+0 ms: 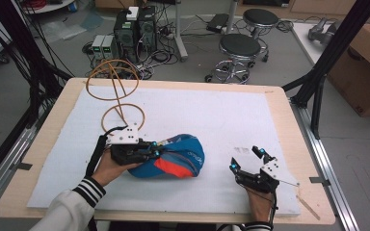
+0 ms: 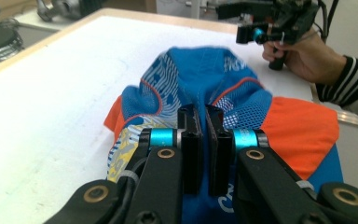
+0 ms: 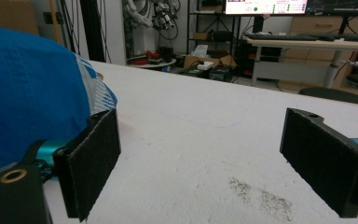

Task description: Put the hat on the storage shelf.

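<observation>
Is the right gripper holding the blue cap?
No, the right gripper sits open on the white mat, apart from the cap.

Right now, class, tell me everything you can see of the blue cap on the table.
The cap is soft fabric: blue with white patterning, orange panels, mesh sections and some yellow. It lies crumpled on the white sheet, near the table's front, left of centre. The left gripper is shut on a fold of it; the open right gripper stands apart.
</observation>
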Action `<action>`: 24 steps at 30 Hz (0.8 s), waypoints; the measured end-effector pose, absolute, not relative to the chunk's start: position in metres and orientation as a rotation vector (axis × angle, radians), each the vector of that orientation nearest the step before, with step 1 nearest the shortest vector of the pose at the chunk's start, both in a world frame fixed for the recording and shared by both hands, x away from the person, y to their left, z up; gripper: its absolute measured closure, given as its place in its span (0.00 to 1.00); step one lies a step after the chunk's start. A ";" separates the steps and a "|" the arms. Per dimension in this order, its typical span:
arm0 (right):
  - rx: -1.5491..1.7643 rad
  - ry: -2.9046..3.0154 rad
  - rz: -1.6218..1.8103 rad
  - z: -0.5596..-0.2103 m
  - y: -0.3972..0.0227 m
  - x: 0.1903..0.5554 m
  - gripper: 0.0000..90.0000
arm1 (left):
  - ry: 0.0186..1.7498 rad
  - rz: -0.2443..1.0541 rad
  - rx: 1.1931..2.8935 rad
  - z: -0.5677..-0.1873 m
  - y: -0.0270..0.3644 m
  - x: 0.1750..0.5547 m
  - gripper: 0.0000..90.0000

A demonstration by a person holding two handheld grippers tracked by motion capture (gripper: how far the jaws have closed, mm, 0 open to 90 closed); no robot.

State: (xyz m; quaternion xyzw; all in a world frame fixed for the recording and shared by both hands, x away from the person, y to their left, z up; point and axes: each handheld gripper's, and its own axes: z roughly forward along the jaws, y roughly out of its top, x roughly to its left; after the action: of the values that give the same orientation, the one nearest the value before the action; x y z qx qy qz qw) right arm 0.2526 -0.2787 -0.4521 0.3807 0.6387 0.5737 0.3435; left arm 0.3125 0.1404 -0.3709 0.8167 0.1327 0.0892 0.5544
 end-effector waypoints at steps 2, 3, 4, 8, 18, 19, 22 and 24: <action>0.988 1.660 1.490 -0.452 -0.279 0.253 0.13 | 0.313 0.236 1.914 -0.369 0.143 0.311 0.96; 0.989 1.660 1.490 -0.452 -0.279 0.253 0.13 | 0.314 0.247 1.895 -0.367 0.144 0.311 0.96; 0.989 1.660 1.490 -0.452 -0.279 0.253 0.13 | 0.316 0.256 1.882 -0.366 0.145 0.310 0.96; 0.989 1.659 1.489 -0.452 -0.278 0.253 0.13 | 0.314 0.294 1.827 -0.360 0.151 0.308 0.96; 0.998 1.664 1.488 -0.452 -0.278 0.252 0.13 | 0.330 0.357 1.741 -0.340 0.165 0.305 0.96; 0.998 1.664 1.487 -0.452 -0.278 0.252 0.13 | 0.330 0.364 1.735 -0.336 0.167 0.305 0.96; 0.993 1.664 1.485 -0.452 -0.278 0.252 0.13 | 0.338 0.377 1.725 -0.325 0.171 0.306 0.96; 0.992 1.664 1.484 -0.452 -0.278 0.252 0.13 | 0.348 0.386 1.723 -0.318 0.173 0.306 0.96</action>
State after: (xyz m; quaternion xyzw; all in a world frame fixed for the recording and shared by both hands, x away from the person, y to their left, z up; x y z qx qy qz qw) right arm 0.2524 -0.2777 -0.4520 0.3819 0.6404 0.5711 0.3433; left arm 0.3065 0.1734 -0.3176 0.7499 0.1516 0.1678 0.6217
